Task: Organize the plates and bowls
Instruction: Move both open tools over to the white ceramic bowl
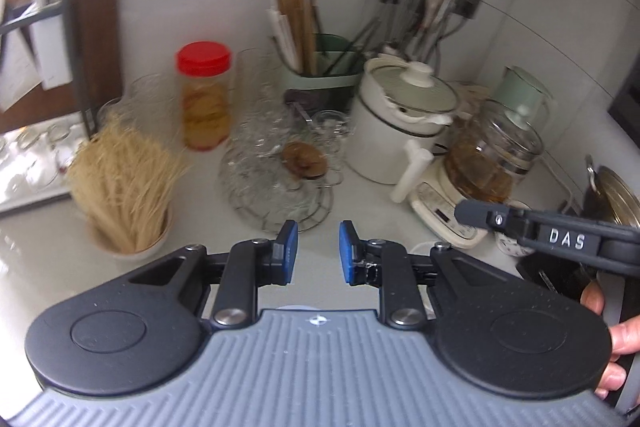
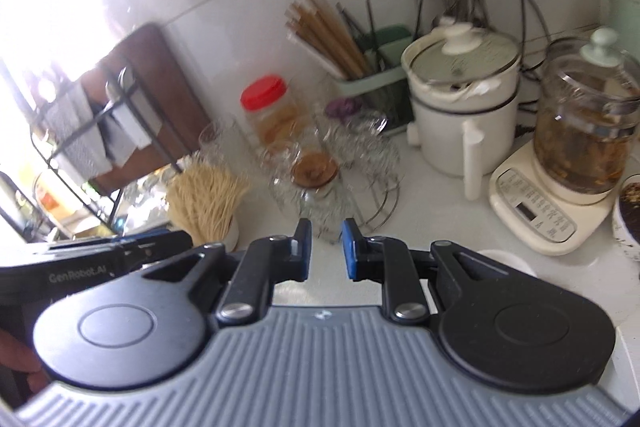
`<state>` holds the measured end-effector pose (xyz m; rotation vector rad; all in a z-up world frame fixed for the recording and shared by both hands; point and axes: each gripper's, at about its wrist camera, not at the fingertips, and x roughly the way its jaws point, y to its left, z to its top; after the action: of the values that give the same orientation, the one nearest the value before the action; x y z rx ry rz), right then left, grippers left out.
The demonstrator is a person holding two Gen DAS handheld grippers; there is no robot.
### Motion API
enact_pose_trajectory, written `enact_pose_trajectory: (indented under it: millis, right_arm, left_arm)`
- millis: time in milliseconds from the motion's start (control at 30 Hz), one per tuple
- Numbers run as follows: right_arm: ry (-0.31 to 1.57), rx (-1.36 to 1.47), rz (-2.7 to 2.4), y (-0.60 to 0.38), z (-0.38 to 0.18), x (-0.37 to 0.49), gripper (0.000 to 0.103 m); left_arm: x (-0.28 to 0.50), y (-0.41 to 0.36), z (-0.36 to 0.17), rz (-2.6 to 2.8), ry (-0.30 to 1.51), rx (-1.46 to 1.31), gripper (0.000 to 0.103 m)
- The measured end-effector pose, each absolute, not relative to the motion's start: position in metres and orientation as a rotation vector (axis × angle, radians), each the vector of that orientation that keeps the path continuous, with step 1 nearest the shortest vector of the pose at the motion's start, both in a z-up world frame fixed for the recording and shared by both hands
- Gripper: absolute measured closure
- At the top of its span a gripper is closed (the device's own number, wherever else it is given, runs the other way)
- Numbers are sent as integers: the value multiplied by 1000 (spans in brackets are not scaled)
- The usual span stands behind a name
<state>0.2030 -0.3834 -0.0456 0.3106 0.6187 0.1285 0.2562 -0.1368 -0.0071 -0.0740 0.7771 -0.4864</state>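
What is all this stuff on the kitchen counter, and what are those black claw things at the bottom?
Jar: one, clear with red lid, near the back wall.
Toothpick cup: one, pale sticks in a white cup, counter left.
Glass dishes on a wire stand: several, clear, centre.
Chopstick holder: one, pale green, behind the glassware.
Lidded pot: one, white, right of centre.
Glass kettle: one, clear with brownish contents, on a cream base, right.
Cutting board: one, dark brown, leaning at left.
Left gripper: black, blue pads, narrow gap, holding nothing.
Right gripper: same, holding nothing.
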Motion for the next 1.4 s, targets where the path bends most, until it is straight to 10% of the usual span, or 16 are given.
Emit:
enact_pose_trajectory:
  millis: [1400]
  right_arm:
    - [673,522,-296,-489,-106,173,82]
  left_arm:
    - [314,-289,-83,-808,1000,136,76]
